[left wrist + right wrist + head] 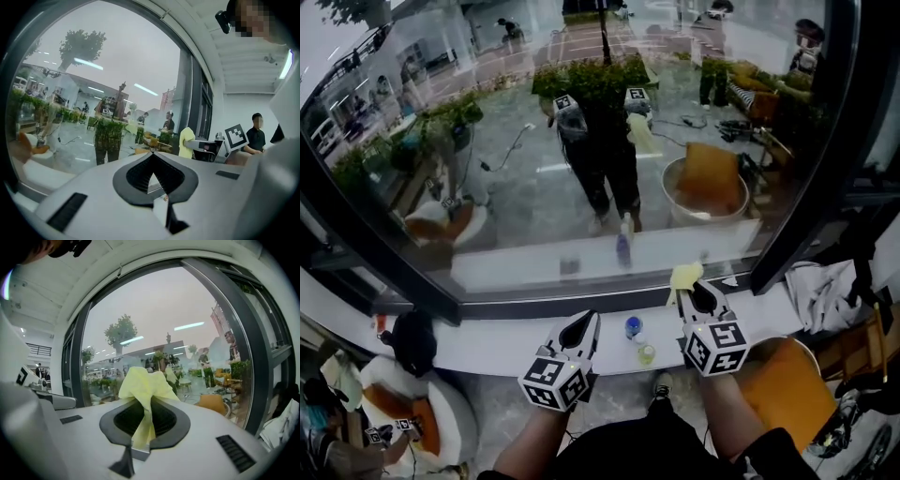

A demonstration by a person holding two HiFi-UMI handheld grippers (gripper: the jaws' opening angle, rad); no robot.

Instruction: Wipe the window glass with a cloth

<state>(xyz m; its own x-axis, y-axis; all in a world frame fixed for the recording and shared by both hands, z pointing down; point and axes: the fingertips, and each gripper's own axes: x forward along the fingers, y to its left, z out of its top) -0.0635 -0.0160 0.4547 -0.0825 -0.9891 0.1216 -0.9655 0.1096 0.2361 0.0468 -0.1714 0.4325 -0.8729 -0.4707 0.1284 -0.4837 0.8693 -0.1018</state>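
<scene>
A large window pane [581, 131] fills the upper head view, framed in dark metal, with my own reflection in it. My right gripper [701, 298] is shut on a pale yellow cloth [685, 277], whose bunched end sticks out beyond the jaw tips close to the bottom of the glass. In the right gripper view the cloth [143, 392] runs down between the jaws, with the glass [154, 324] ahead. My left gripper [578, 331] hangs over the white sill [497, 342], jaws together and empty [151, 179]. The cloth [186, 142] and the right gripper also show at the right of the left gripper view.
A small blue-capped bottle [634, 327] and a round yellowish object [646, 354] stand on the sill between the grippers. A dark vertical frame post [811, 141] bounds the pane at right. Clothing [825, 291] and an orange chair [787, 380] lie right; another chair [403, 403] sits lower left.
</scene>
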